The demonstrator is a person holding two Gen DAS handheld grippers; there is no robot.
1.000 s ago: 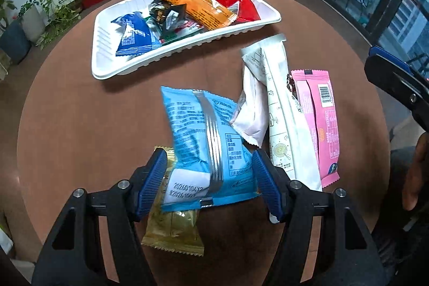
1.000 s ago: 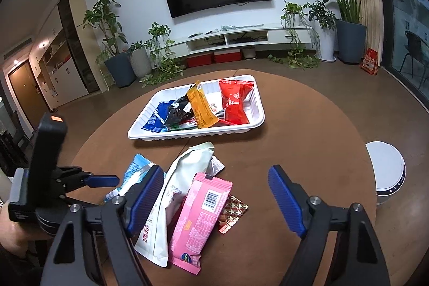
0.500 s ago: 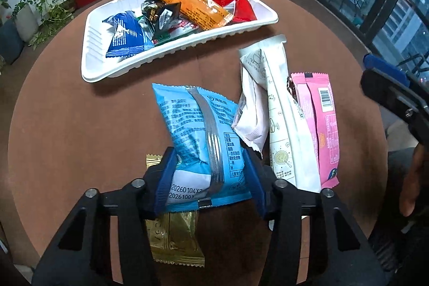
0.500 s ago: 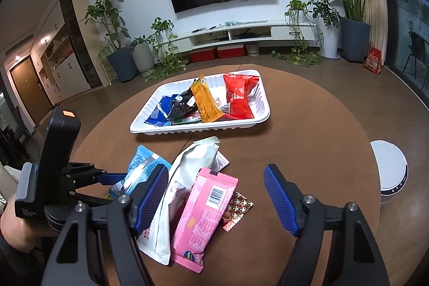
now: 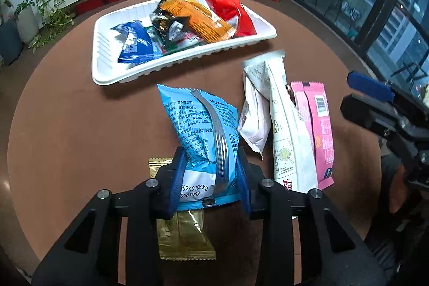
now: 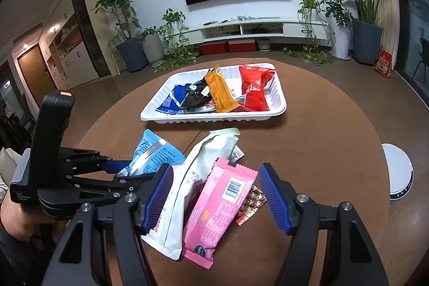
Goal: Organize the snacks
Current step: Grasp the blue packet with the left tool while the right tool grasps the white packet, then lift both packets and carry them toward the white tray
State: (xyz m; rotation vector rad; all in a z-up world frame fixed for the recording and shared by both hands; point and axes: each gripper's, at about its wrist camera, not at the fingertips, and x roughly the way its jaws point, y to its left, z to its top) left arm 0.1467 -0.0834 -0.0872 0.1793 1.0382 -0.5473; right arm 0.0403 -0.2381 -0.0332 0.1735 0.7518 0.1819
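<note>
Light-blue foil is what the left tongs (image 5: 210,178) pinch: their blue pads are pressed against both sides of the pale blue snack bag (image 5: 202,130) near its sealed near end, so the bag's long axis runs straight away from the tongs toward the far side. From the look of it the bag is gripped but barely clear of the brown worktop (image 5: 80,125), with a gold packet (image 5: 179,237) lying under the tongs. The white tray (image 5: 107,71), already holding a dark blue, a black, an orange and a red packet, lies directly beyond the bag's far end and slightly to the left, so the coming move is likely a short carry forward along that same axis.

The right tongs (image 6: 214,197) are spread wide and hold nothing, hanging over the pink packet (image 6: 222,205) and the long white pouch (image 6: 195,178), which lie side by side to the right of the blue bag with their long axes also pointing toward the tray. The left tongs are the nearer to the tray's open left end. A small patterned red wrapper (image 6: 250,205) peeks out from beside the pink packet.
</note>
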